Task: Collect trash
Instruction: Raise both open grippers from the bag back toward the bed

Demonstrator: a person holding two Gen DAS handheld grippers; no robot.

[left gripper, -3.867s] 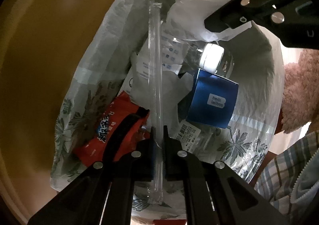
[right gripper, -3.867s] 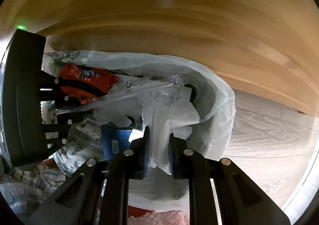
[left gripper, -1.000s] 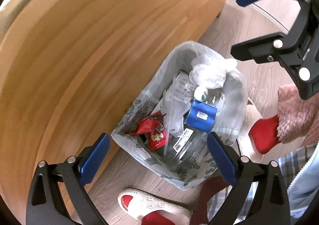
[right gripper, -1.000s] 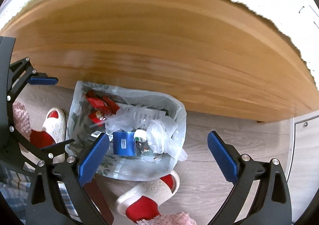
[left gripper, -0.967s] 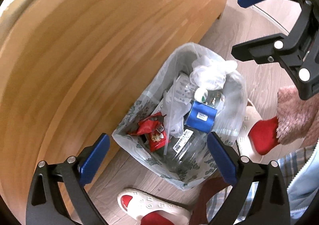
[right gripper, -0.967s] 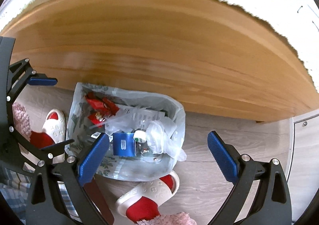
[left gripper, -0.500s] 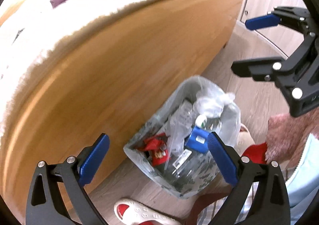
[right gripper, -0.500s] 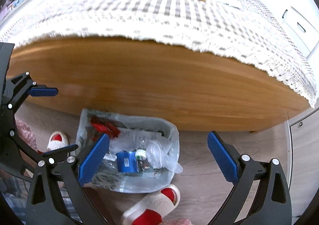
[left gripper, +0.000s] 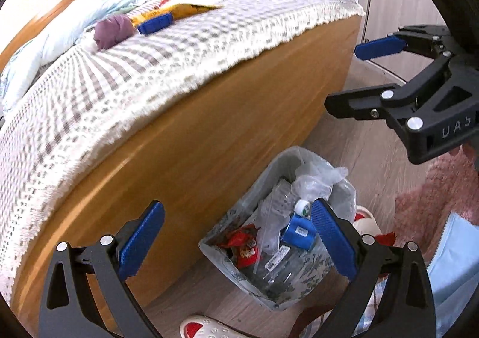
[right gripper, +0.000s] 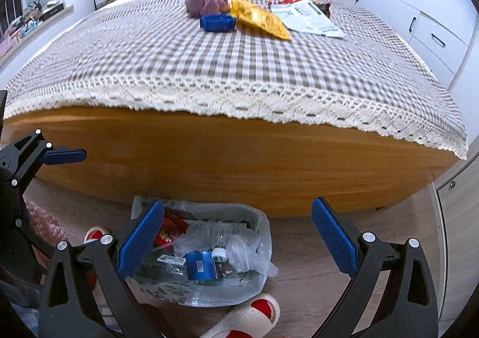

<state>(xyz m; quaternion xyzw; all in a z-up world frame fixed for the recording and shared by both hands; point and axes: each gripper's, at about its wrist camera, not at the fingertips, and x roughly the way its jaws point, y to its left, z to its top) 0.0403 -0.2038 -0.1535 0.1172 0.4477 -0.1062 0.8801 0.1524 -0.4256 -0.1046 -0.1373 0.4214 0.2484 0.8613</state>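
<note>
- The left hand-held gripper (left gripper: 236, 230) is wide and holds nothing.
- The right hand-held gripper (right gripper: 238, 231) is wide too, also with nothing in it.
- The trash bag (right gripper: 257, 224) stands on the floor (right gripper: 302, 248), just beside the wooden side of the bed (right gripper: 239, 161).
- In the bag lie a blue box (right gripper: 200, 265), a red wrapper (left gripper: 244, 248) and clear plastic.
- On the bed, near the middle, lie a blue piece (right gripper: 217, 22), a yellow packet (right gripper: 260, 20) and a purple cloth (right gripper: 205, 4).

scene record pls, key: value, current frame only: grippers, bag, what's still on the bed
left gripper: open, empty
right gripper: open, empty
trash bag: on floor against bed frame, open
bag contents: red wrapper, blue box, clear plastic
on bed: blue object, yellow packet, purple cloth, white printed sheet
near bag: red and white slippers
</note>
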